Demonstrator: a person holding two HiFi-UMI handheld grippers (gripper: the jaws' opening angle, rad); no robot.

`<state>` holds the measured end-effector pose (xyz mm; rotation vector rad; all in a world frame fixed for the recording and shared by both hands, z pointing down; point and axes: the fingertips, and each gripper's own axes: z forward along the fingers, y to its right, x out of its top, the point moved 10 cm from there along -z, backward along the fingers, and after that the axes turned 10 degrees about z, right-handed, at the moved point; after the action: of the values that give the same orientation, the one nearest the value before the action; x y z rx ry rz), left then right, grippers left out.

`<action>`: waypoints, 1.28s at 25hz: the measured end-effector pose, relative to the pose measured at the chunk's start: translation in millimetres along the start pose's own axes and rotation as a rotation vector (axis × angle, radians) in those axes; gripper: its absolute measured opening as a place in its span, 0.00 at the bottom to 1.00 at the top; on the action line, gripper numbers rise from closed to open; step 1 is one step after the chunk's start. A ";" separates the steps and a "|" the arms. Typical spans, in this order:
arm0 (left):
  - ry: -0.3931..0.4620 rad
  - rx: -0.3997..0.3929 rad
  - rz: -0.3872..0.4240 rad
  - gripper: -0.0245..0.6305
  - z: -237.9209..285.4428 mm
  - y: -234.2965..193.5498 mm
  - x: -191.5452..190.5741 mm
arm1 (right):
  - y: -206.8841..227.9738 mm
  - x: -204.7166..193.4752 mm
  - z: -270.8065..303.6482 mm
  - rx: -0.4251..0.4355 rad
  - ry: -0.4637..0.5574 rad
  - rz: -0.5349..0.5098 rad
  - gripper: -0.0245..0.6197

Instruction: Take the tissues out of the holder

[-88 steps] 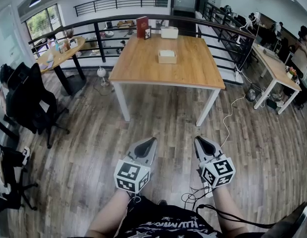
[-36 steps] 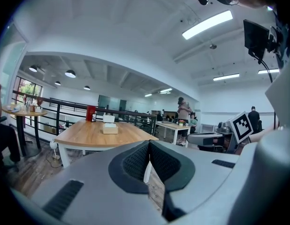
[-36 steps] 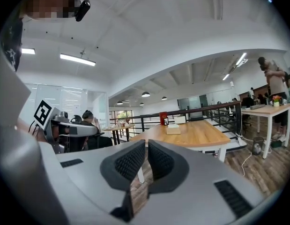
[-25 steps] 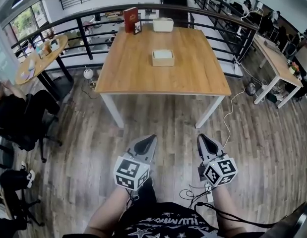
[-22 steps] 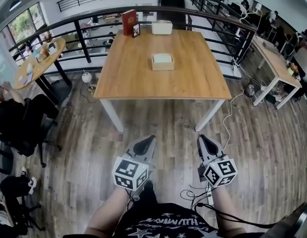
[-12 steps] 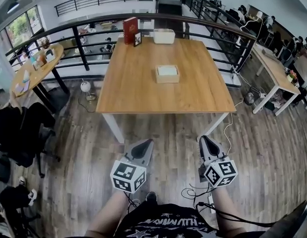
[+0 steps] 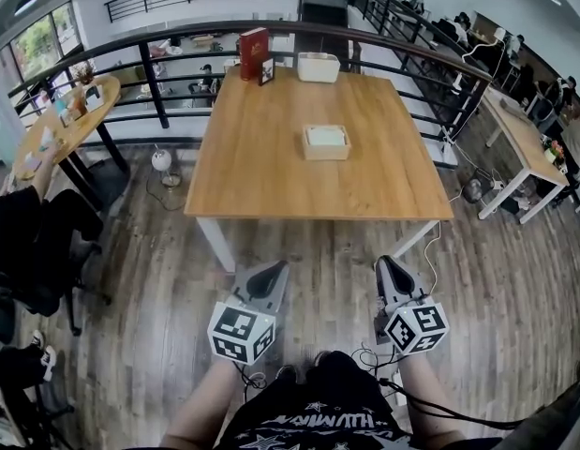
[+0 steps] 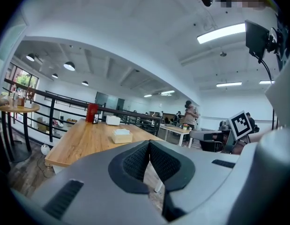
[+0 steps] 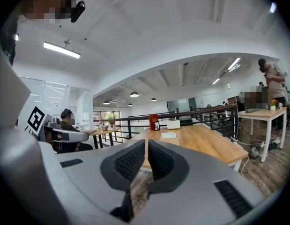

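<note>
Standing on plank floor [image 7: 130, 279] short of a wooden table [image 7: 261, 157], holding left gripper [image 7: 274, 270] and right gripper [image 7: 387, 266] low before the body, side by side, tips pointing toward the table and well apart from it. Looking along the left gripper's jaws: dark ribbed pads [image 8: 135, 163] pressed together at the tips, nothing pinched between. Same on the right: jaws closed to a hairline slit, empty, aimed at the table's near edge. Lying near the middle of the tabletop, well ahead of both grippers and untouched: tissue holder [image 7: 326, 142], a low tan box, with white tissues [image 7: 326, 136] showing in its open top. Standing along the table's far edge: white box [image 7: 319, 67], red book [image 7: 254, 53] upright, small picture frame [image 7: 268, 71] just beside the book. Running behind and around the table: dark railing [image 7: 149, 87]. Off to the left: round table [image 7: 65, 120] bearing small items too small to tell, and black office chair [image 7: 46, 251] nearer the camera. Off to the right: second table [image 7: 519, 134], plus white cable [image 7: 430, 223] trailing over the floor near the wooden table's right front leg. Showing at the bottom of the head view: black printed shirt [image 7: 308, 420].
</note>
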<state>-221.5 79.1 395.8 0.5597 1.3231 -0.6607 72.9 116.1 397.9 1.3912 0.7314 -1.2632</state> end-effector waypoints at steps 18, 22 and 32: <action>-0.047 0.117 -0.006 0.06 115.8 -43.0 2.9 | 98.5 18.2 127.1 0.089 -0.031 0.052 0.08; -0.066 0.126 -0.013 0.06 156.5 -54.1 5.8 | 129.3 28.1 159.3 0.096 -0.042 0.062 0.08; -0.077 0.119 -0.013 0.06 253.1 -64.5 22.2 | 210.0 62.9 213.3 0.069 -0.037 0.075 0.08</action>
<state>-91.2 -147.5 415.9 0.6161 1.2217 -0.7683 220.5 -150.1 428.7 1.4342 0.6094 -1.2625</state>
